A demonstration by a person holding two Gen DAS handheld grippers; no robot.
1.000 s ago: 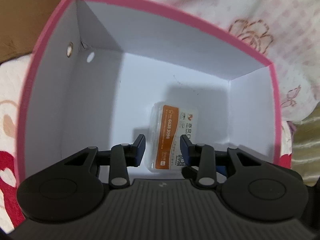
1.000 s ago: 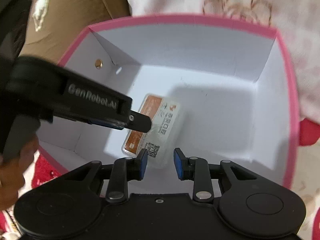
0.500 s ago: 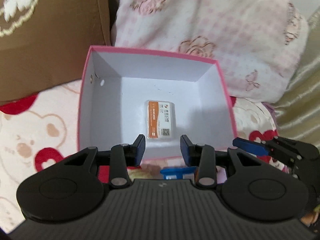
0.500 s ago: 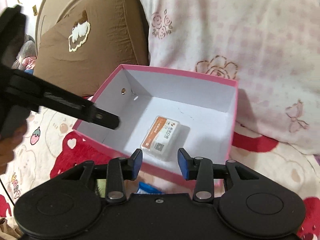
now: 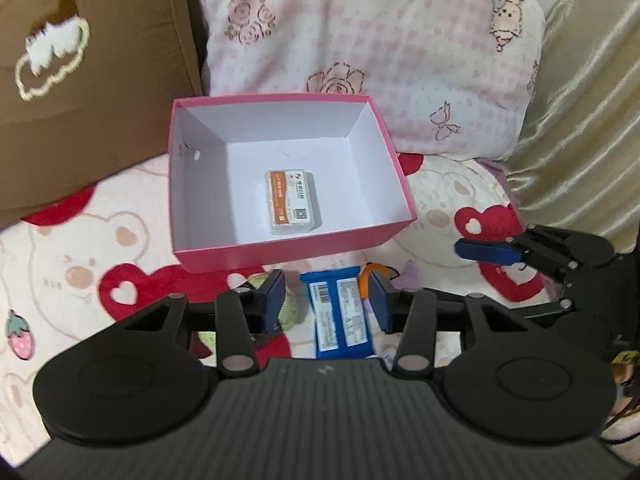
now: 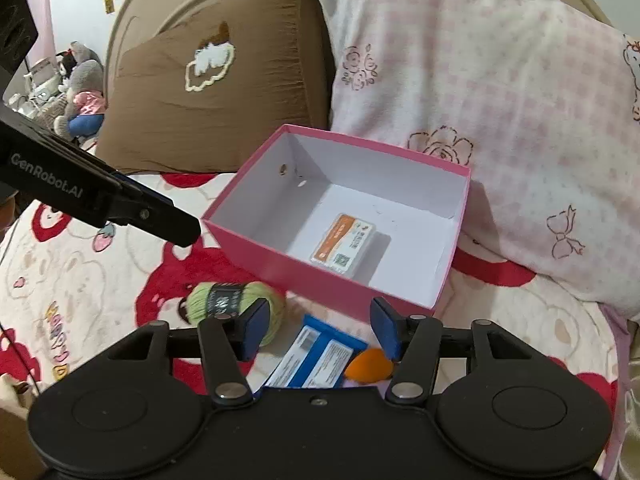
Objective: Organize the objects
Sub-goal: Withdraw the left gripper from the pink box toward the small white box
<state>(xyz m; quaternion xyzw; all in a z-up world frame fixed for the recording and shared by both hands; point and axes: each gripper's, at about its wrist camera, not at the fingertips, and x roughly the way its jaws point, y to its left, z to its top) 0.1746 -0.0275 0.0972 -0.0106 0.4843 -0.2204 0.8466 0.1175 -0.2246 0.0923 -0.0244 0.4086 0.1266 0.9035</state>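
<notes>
Your left gripper point(image 5: 326, 300) hangs above the bedspread point(image 5: 80, 264) with its jaws opening and nothing between the pads; the blue packet point(image 5: 340, 312) lies flat on the cover right below that gap. Your right gripper point(image 6: 320, 330) is opening too, also empty, over the same packet, with the orange piece point(image 6: 368, 364) just beside its right finger and the green yarn ball point(image 6: 232, 300) partly behind its left one. The pink box point(image 5: 280, 260) sits just beyond all three, open-topped, and the clear orange-labelled case point(image 5: 291, 202) lies flat on its white floor, well clear of both grippers. Behind the box lean a brown pillow point(image 6: 208, 92) and a pink checked pillow point(image 6: 480, 100).
</notes>
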